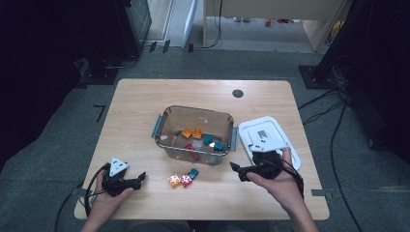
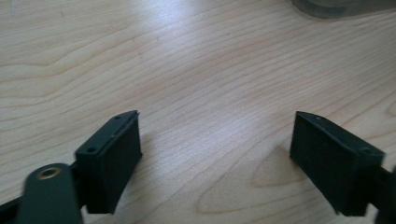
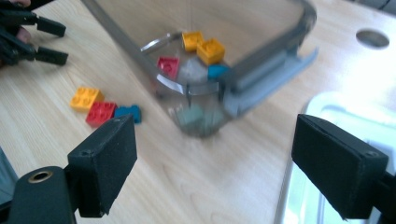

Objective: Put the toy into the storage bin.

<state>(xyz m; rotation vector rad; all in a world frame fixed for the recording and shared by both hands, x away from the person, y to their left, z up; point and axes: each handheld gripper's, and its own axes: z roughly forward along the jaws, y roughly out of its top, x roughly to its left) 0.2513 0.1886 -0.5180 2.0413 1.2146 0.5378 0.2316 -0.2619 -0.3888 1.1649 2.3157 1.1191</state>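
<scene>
While several bricks already lie in the bin [image 1: 167, 126], three remain on the bench [image 1: 145, 104]: an orange brick [image 3: 86, 98], a red brick [image 3: 101, 113] and a teal brick [image 3: 127, 112], in a row between the two grippers. Left gripper [image 2: 217, 154] has its jaws apart over bare wood, holding nothing. Right gripper [image 3: 215, 161] is likewise spread and unladen, the row ahead and left of its jaws, the lid [image 1: 278, 129] just beside them. Loading looks over halfway done.

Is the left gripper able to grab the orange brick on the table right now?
Probably yes. The left gripper is open and points toward the orange brick, with bare table between them. The red brick sits on its far side.
</scene>
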